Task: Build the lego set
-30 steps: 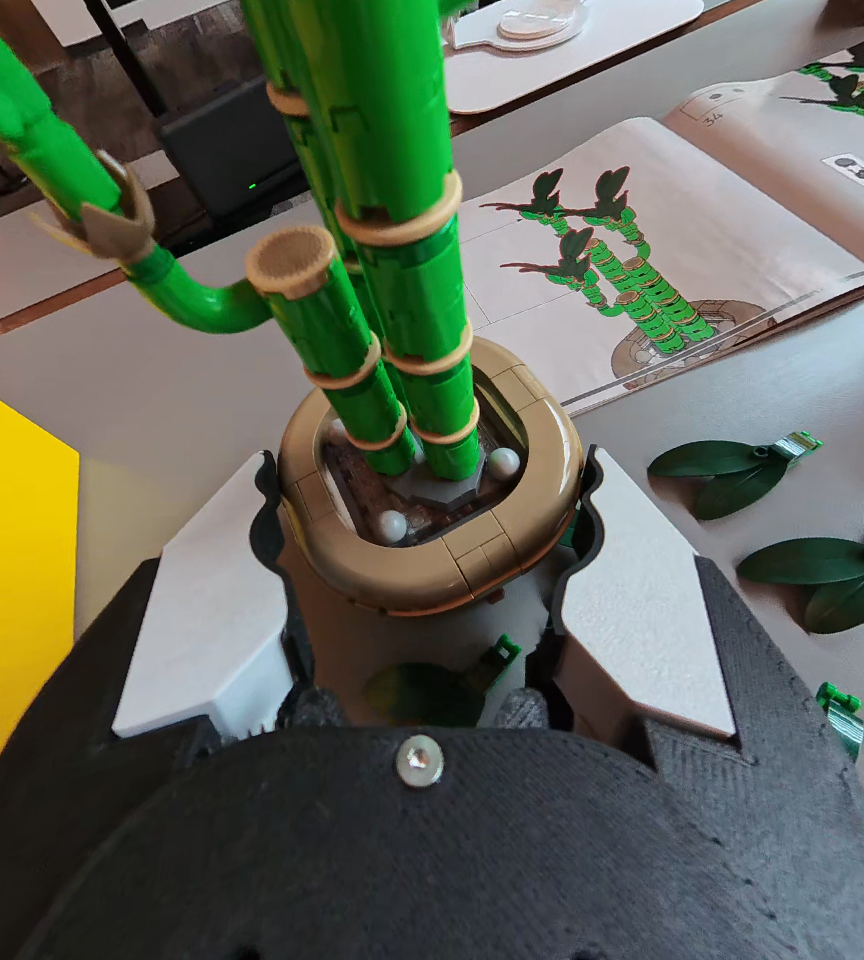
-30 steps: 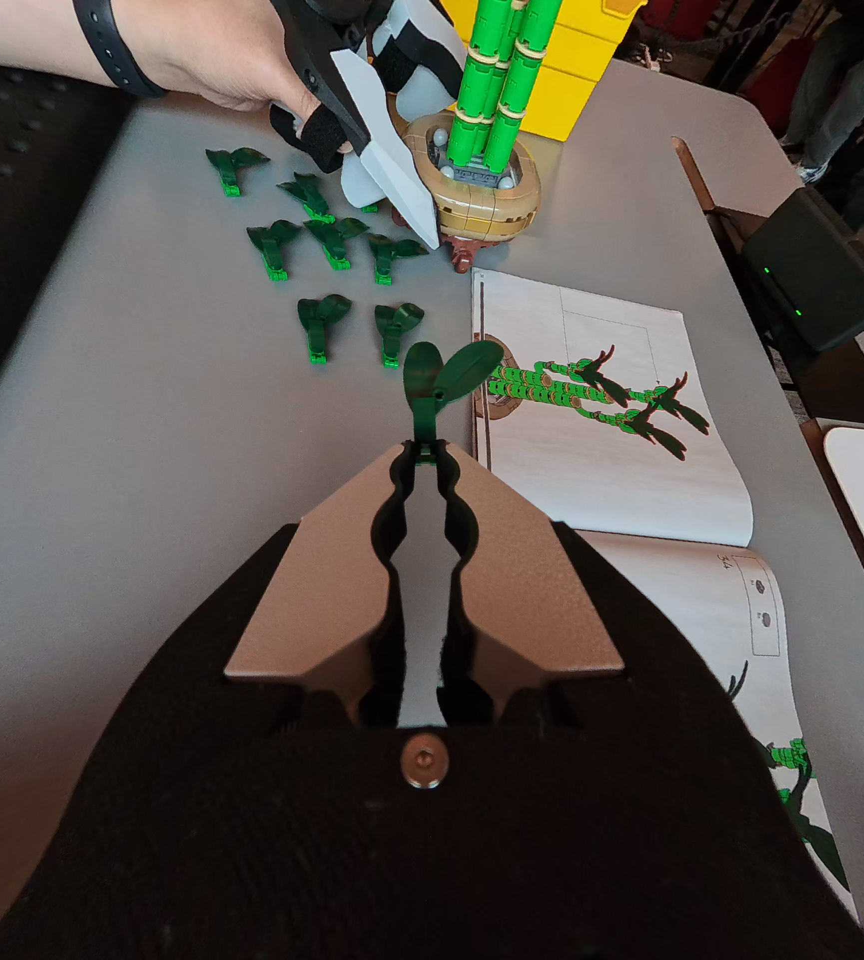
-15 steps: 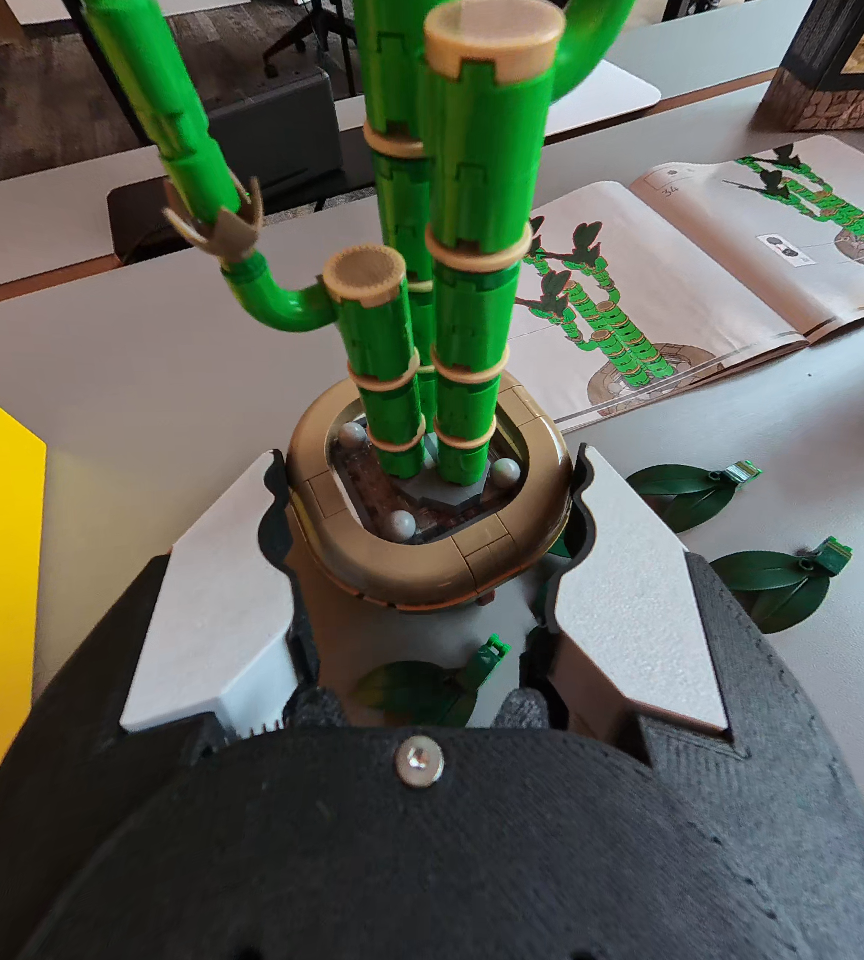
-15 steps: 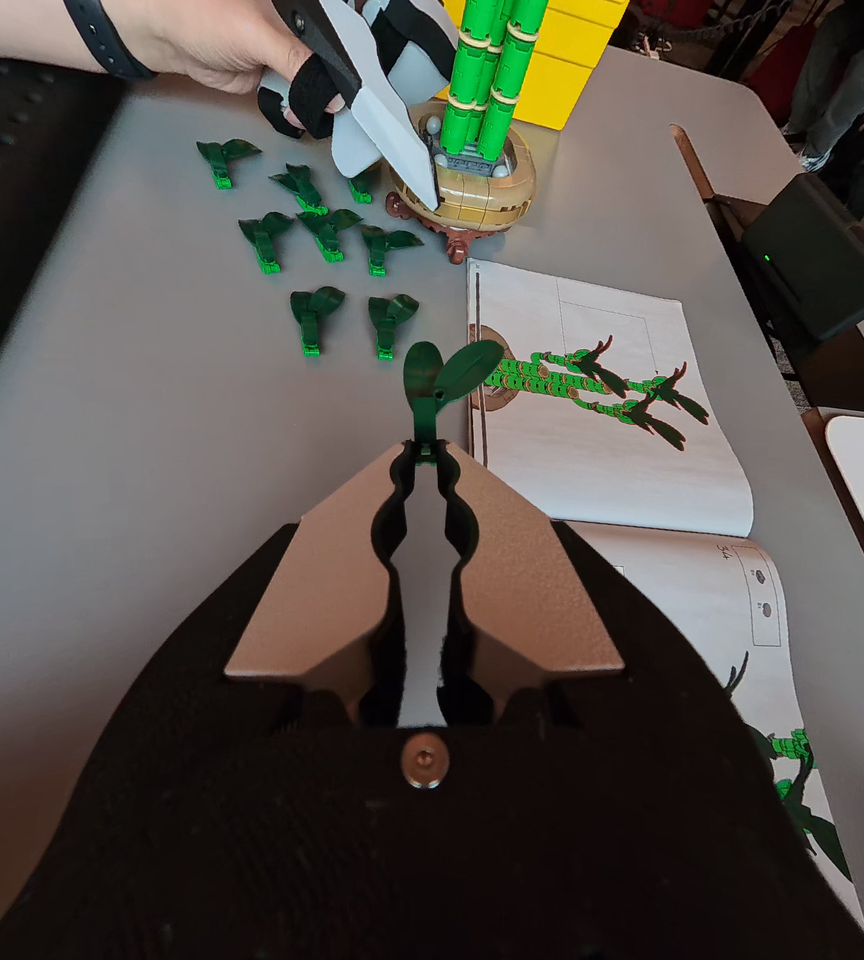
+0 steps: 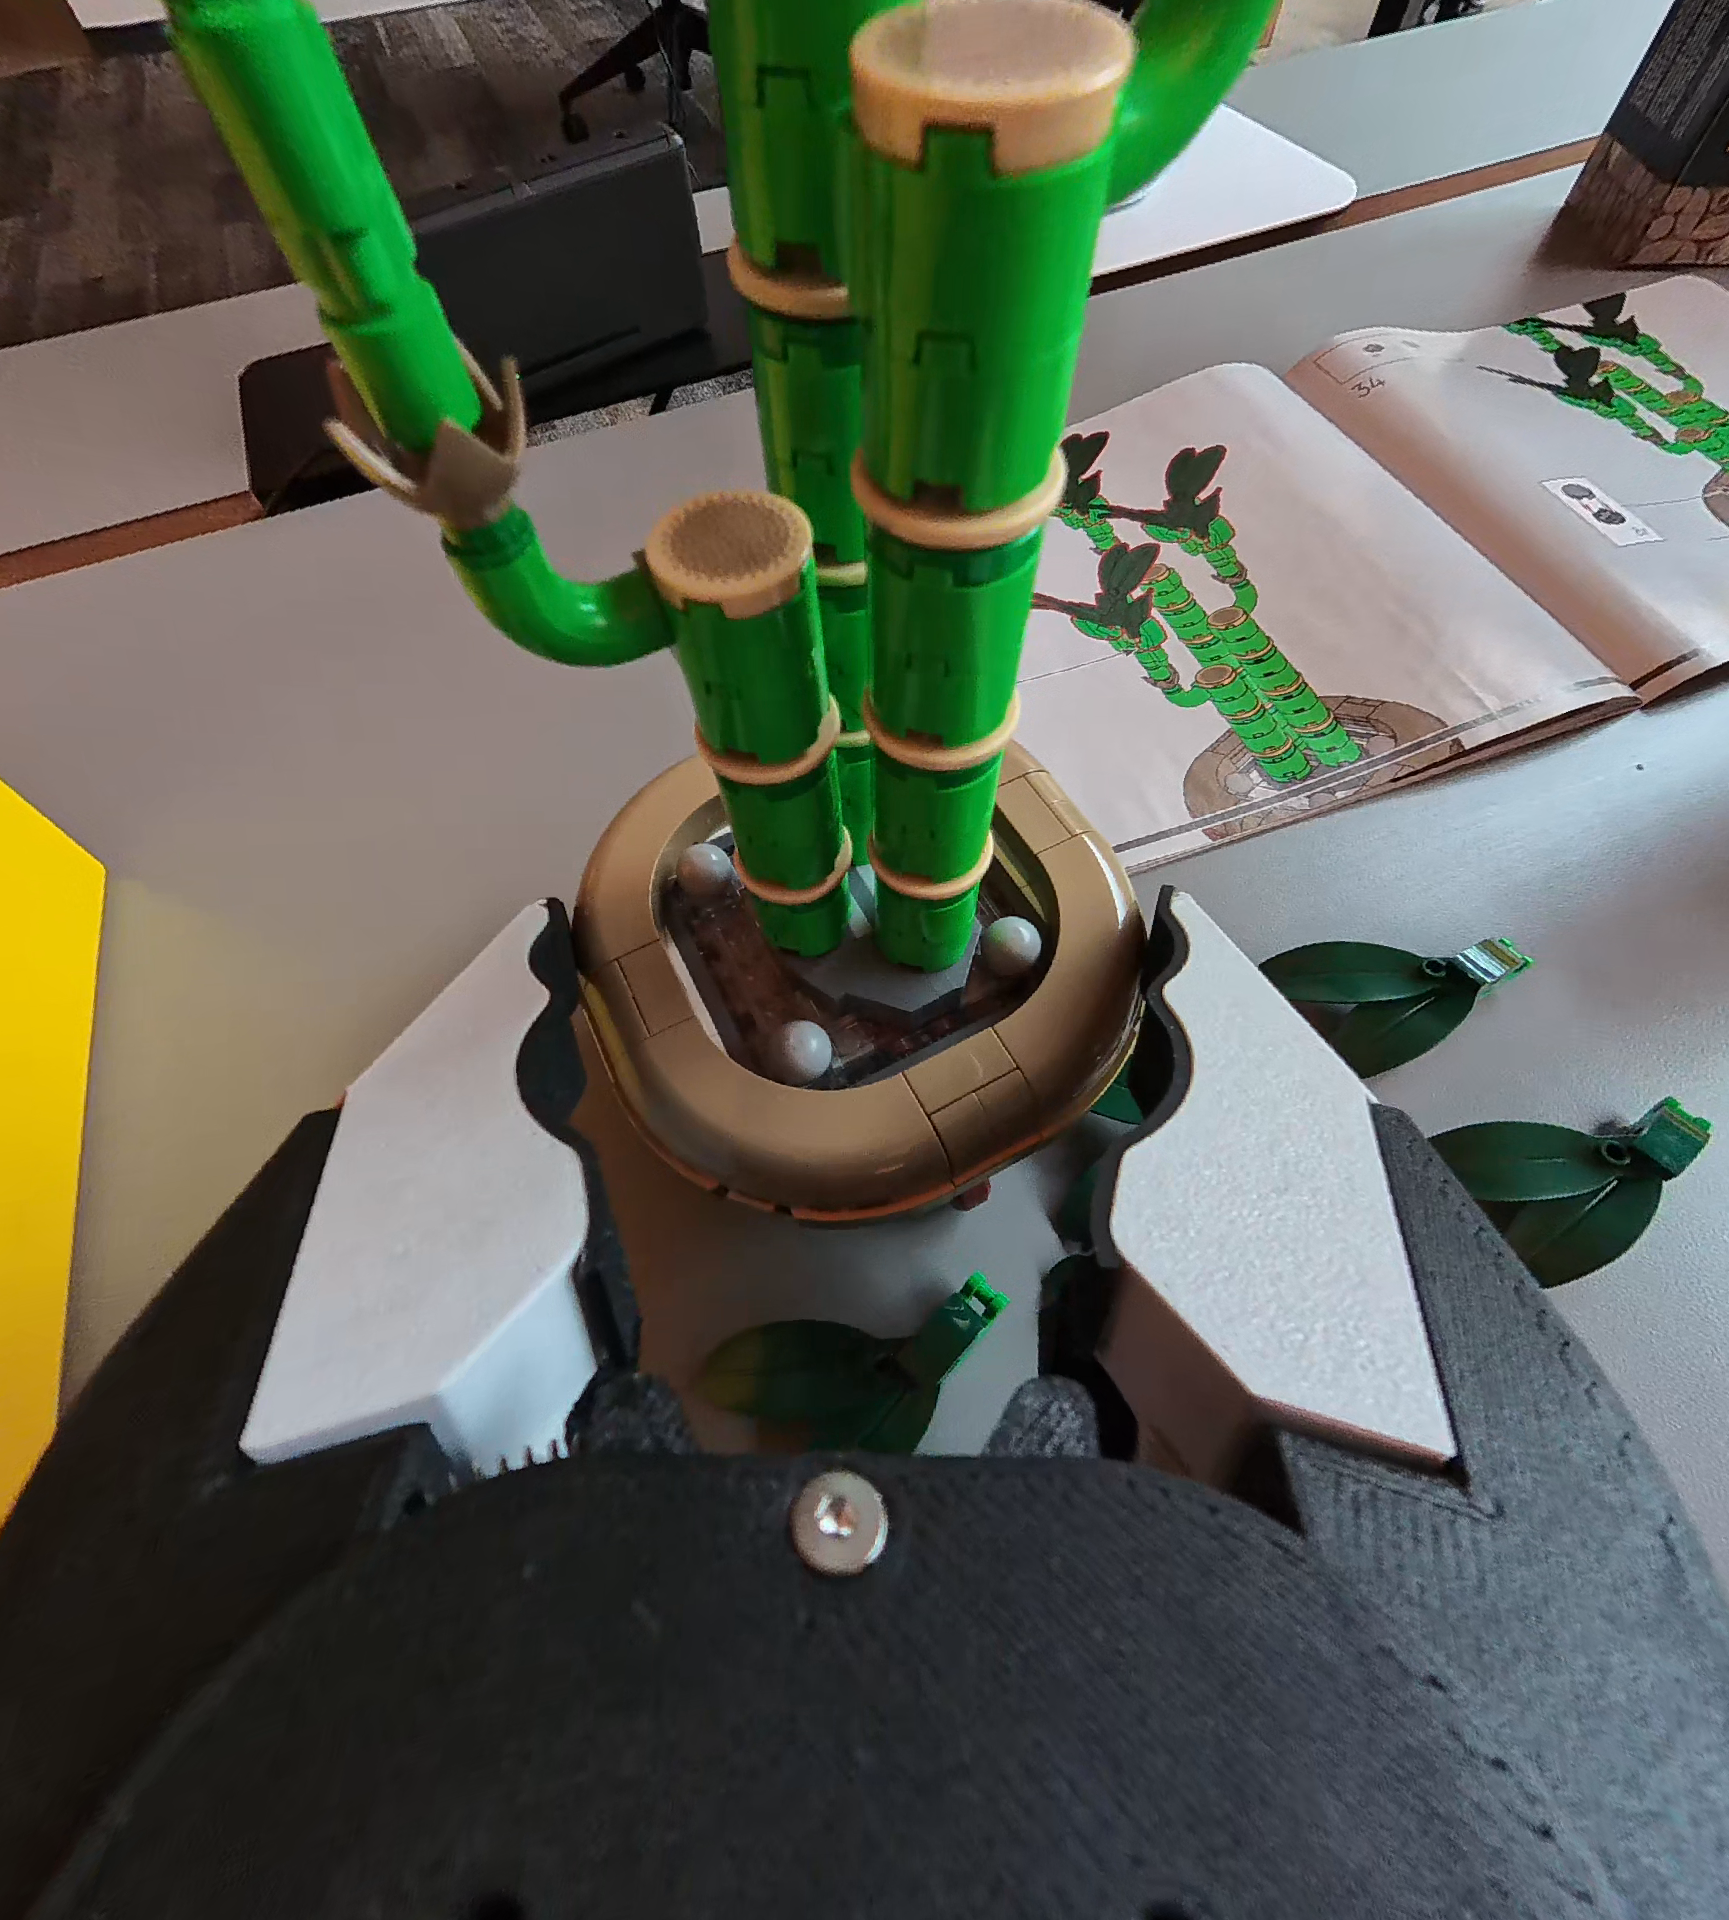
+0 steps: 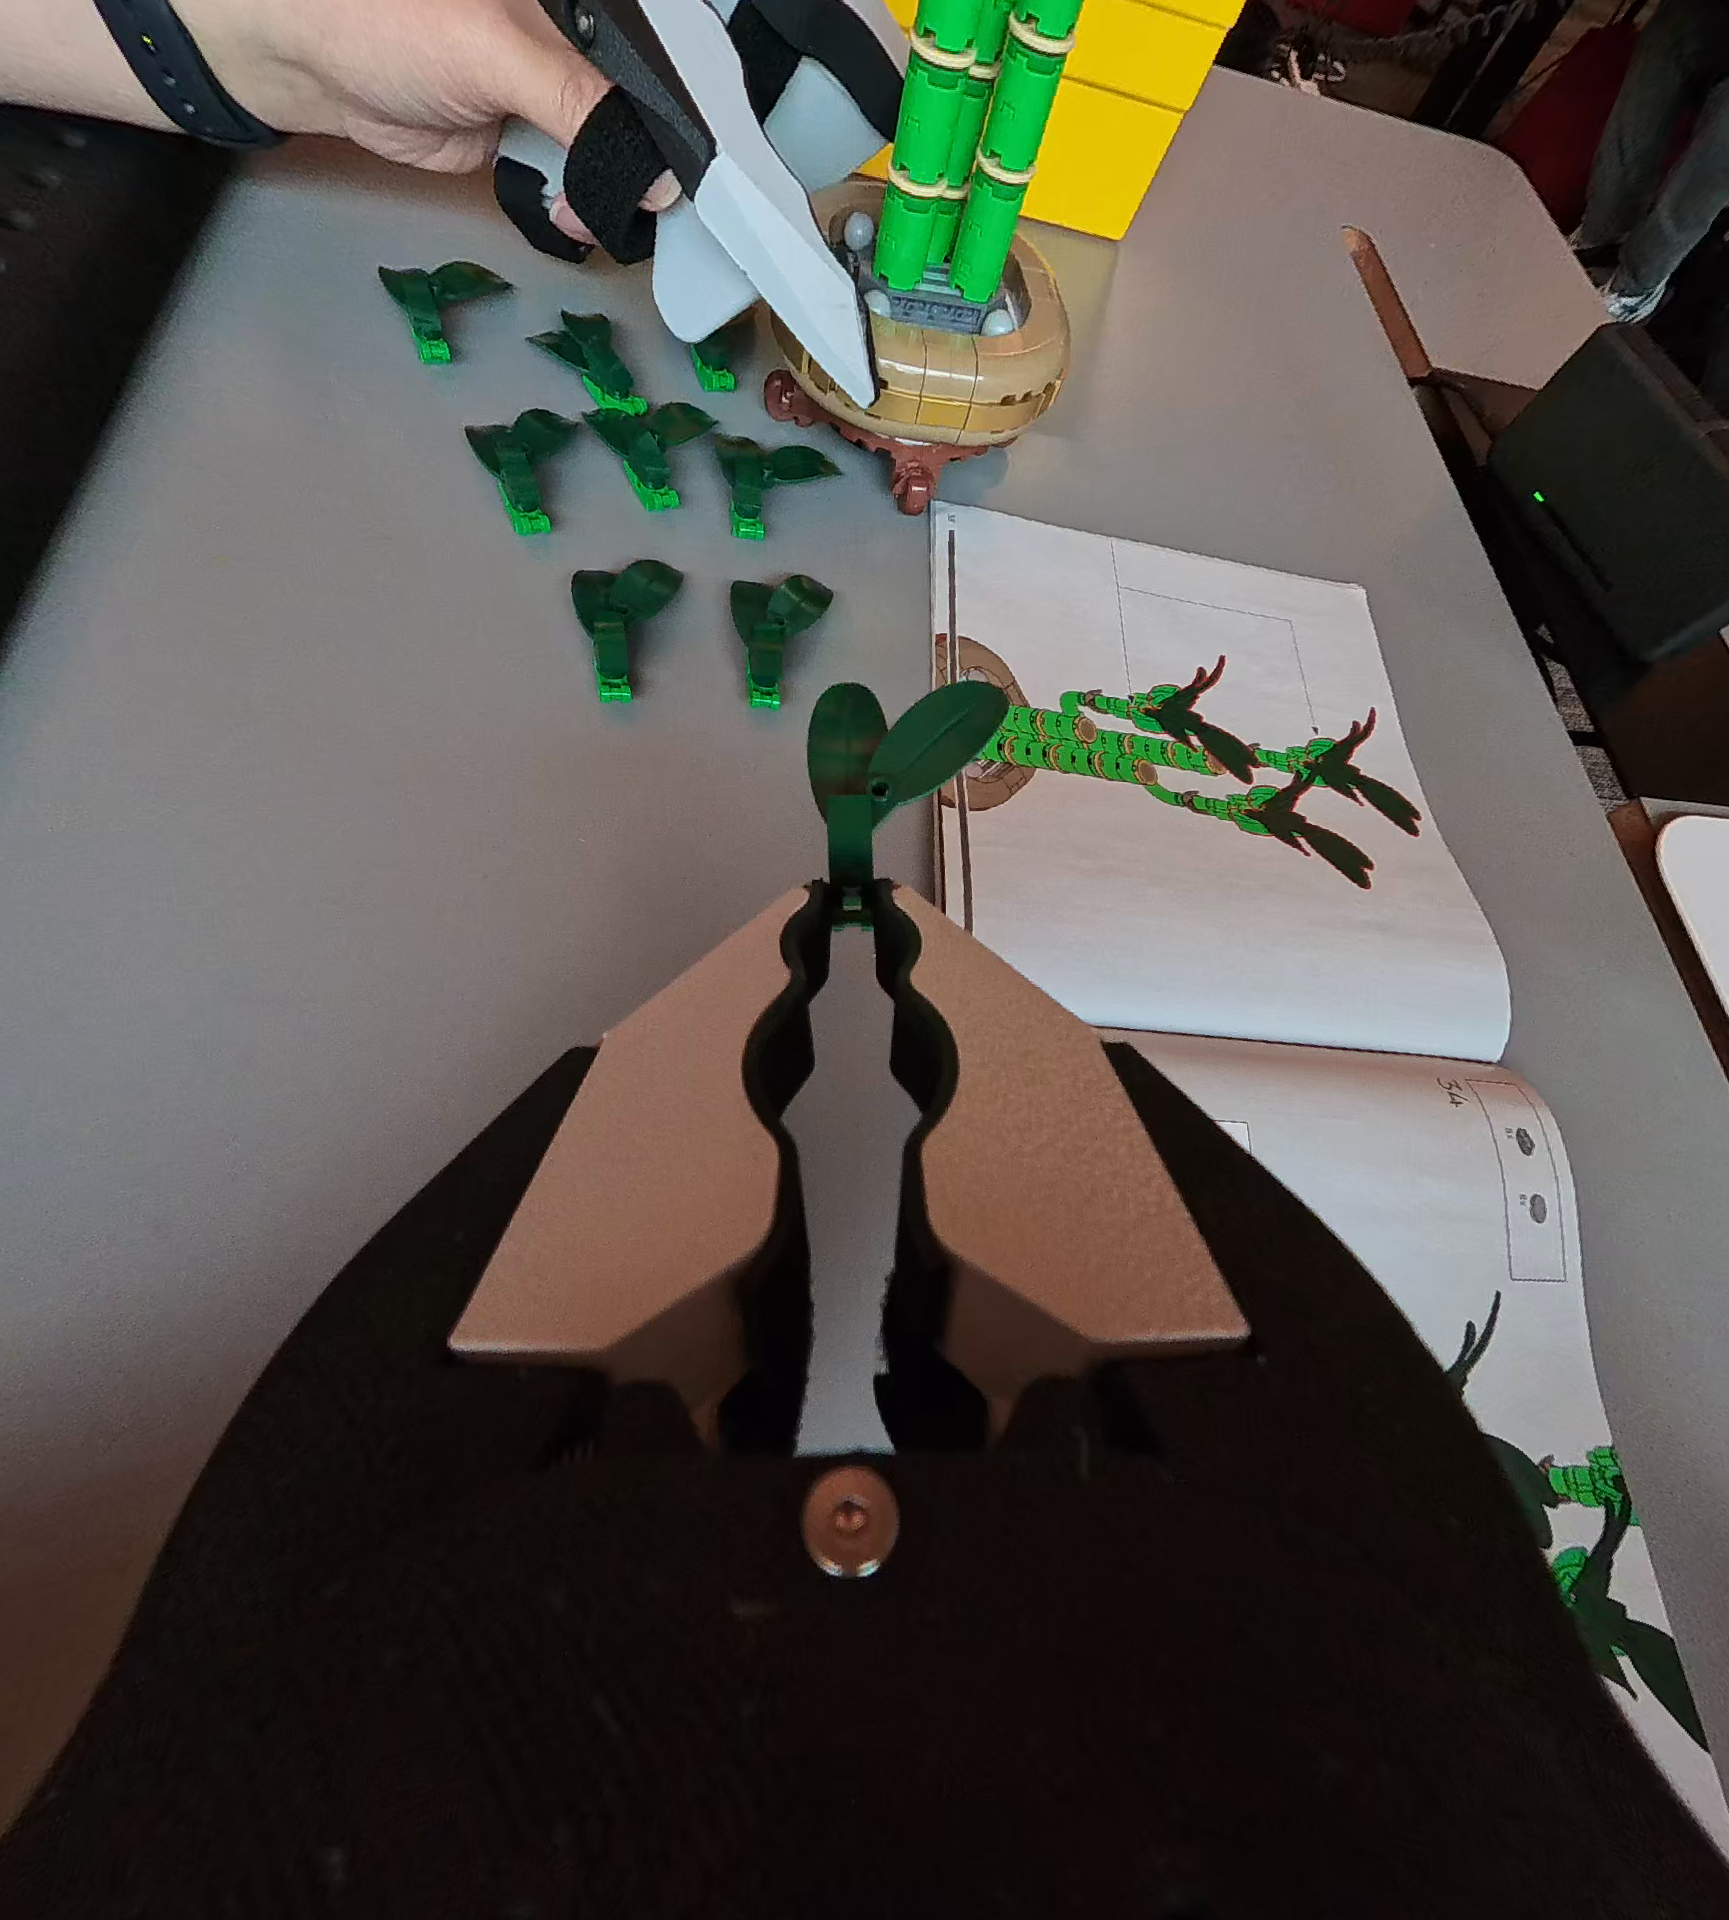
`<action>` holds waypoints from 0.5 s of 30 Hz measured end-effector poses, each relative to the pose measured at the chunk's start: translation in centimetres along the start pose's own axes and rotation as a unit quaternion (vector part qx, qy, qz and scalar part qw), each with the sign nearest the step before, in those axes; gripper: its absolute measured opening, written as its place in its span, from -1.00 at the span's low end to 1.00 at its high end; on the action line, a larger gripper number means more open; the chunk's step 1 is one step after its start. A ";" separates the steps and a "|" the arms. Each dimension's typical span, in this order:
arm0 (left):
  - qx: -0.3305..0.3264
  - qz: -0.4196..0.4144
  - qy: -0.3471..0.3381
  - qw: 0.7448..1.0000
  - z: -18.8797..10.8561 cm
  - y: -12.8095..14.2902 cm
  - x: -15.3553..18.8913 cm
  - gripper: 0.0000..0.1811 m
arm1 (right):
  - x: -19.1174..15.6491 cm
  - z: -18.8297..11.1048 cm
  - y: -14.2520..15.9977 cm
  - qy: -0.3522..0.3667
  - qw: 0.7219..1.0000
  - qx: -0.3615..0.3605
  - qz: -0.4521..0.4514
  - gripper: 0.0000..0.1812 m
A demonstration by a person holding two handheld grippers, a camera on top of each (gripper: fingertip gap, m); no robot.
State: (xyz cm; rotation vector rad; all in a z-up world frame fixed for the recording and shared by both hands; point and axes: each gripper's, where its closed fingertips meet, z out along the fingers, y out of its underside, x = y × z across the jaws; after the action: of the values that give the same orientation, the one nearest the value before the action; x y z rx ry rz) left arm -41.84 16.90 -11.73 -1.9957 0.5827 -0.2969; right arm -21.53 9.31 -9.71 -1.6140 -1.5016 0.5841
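Left tongs (image 5: 855, 997) clasp the tan pot (image 5: 860, 1039) of three bamboo stalks (image 5: 943, 623); right tongs (image 6: 847, 909) pinch one leaf sprig (image 6: 881, 758), eight loose sprigs (image 6: 621, 613) beside the pot

There are eight loose leaf pieces (image 6: 616, 623) on the grey table (image 6: 216, 831), and one more leaf piece (image 6: 881, 758) is held up. One tan pot (image 6: 943, 364) has three green stalks (image 5: 943, 623). One open booklet (image 6: 1203, 831) lies flat.

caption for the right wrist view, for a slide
Right gripper pinches a leaf piece upright above the table.
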 end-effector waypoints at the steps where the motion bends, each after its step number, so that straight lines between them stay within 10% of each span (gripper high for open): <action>1: 0.000 0.000 0.000 1.000 0.0 0.0 0.0 0.19 | 0.0 0.0 0.0 0.000 1.000 -0.001 0.000 -0.93; 15: 0.001 0.001 0.007 1.000 -0.1 0.0 0.1 0.19 | 0.1 0.4 0.9 -0.004 1.000 -0.019 0.007 -0.94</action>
State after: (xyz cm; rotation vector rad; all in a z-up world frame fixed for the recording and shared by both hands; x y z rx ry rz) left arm -41.81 16.84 -11.69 -1.9914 0.5930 -0.3095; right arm -21.29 9.53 -10.63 -1.6554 -1.5163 0.5733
